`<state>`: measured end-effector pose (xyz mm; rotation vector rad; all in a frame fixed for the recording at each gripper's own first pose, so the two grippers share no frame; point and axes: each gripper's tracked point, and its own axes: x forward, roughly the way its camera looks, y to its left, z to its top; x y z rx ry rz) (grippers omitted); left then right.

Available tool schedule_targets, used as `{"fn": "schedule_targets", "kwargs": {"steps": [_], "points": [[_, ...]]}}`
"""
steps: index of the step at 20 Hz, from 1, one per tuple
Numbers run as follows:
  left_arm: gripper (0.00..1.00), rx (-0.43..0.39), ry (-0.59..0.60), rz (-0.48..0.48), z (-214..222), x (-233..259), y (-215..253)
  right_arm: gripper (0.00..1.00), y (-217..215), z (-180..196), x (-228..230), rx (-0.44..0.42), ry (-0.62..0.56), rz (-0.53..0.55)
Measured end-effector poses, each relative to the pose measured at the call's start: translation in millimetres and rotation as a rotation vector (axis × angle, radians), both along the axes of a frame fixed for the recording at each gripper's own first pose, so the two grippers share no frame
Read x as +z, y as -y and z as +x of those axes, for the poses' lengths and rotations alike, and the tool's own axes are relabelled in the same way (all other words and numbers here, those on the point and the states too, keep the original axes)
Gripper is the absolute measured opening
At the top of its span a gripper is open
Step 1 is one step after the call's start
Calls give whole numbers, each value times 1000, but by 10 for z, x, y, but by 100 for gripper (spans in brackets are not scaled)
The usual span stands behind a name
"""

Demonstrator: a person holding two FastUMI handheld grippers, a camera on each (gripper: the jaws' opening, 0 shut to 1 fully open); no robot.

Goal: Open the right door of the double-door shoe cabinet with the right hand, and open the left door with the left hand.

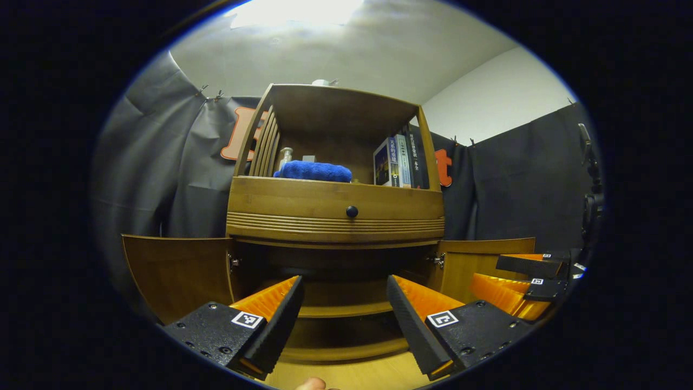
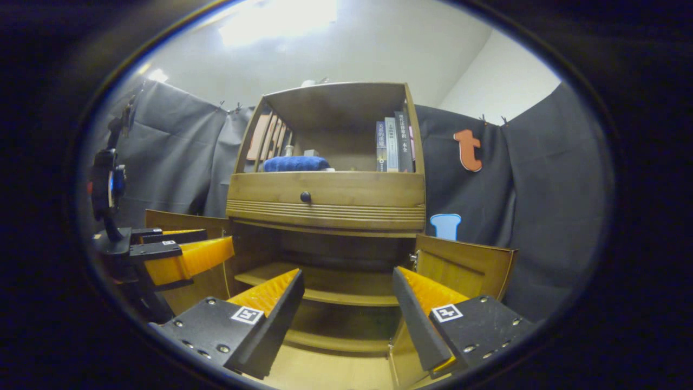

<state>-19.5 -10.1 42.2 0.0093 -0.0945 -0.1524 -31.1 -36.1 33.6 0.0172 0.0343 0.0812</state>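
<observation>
Left gripper view looked straight into the shoe cabinet (image 1: 335,208), and both doors already stood swung out: the left door (image 1: 176,271) well back on its hinge, the right door (image 1: 476,260) out to the other side, with the lower shelves (image 1: 341,309) bare to the room. By my reckoning the opening itself was done, and the step in hand was only to draw both tools clear. Doing that well would mean pulling straight back from the opening, so no finger clipped a door edge and nudged it toward closing. The left gripper (image 1: 344,314) hung in front of the open compartment with its jaws spread wide, gripping nothing and touching nothing. From the right gripper view, the right gripper (image 2: 346,311) was likewise spread wide and empty, with the right door (image 2: 460,265) just beyond its outer finger; whether they touched I could not tell. The left gripper (image 2: 173,254) showed there beside the left door (image 2: 187,222), also free of it.
</observation>
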Motion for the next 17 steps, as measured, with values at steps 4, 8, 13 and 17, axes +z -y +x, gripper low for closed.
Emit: {"fn": "schedule_targets", "kwargs": {"steps": [4, 8, 13, 17], "points": [[94, 7, -10, -20, 13, -19, -34, 96, 9, -28, -12, -5, -6, 3], [94, 19, -13, -36, 13, -25, -83, 96, 8, -41, -13, -5, -9, 6], [94, 24, -28, -40, -5, -73, -102, 97, 15, -62, -48, -7, -21, 15], [94, 23, -40, -40, -21, -103, -100, 97, 25, -92, -77, -10, -32, 18]]}}
